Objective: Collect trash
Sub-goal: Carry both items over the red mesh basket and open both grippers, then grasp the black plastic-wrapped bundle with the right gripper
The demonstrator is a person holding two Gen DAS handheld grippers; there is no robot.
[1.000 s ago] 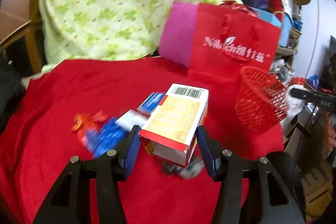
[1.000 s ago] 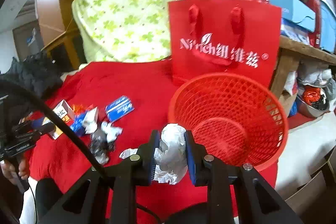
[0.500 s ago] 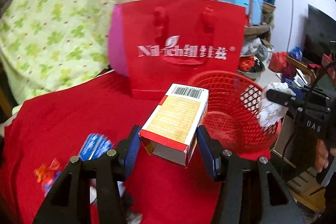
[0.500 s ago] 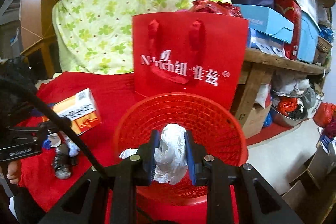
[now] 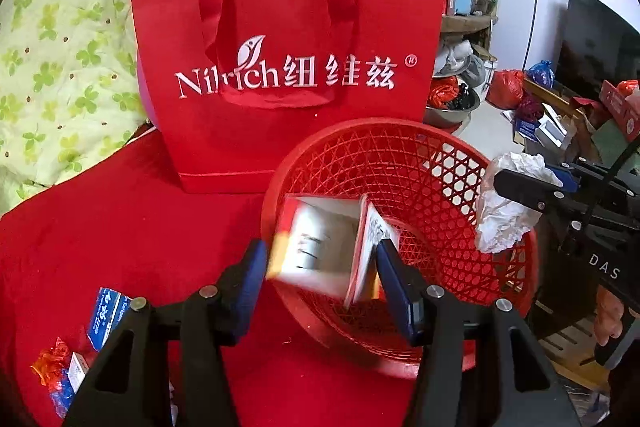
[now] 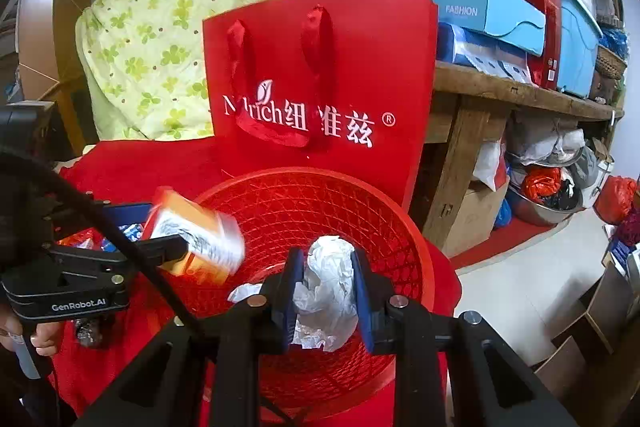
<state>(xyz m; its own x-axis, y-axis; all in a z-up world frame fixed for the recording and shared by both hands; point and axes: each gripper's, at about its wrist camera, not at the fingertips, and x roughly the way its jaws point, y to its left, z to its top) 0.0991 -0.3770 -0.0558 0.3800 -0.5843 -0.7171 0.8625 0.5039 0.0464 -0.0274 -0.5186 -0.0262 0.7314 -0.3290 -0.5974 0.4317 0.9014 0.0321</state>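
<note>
A red mesh basket (image 5: 460,163) (image 6: 304,203) stands on the red cloth. My left gripper (image 5: 320,267) has its jaws spread, and the orange and white carton (image 5: 320,247) (image 6: 196,239) is blurred between them, tipping over the basket's near rim; I cannot tell whether the pads still touch it. My right gripper (image 6: 326,279) is shut on a crumpled white paper wad (image 6: 328,279) (image 5: 500,215) and holds it over the basket's rim. The right gripper also shows in the left wrist view (image 5: 532,187), at the basket's right side.
A red Nilrich paper bag (image 5: 288,59) (image 6: 316,83) stands right behind the basket. Blue and orange wrappers (image 5: 80,339) lie on the red cloth (image 5: 100,227) at left. A green-patterned blanket (image 6: 192,7) is behind. A wooden shelf (image 6: 500,95) with boxes stands at right.
My left gripper moved over the basket and opened; the carton tilted and is dropping in. My right gripper came closer over the basket's rim, still holding the paper wad.
</note>
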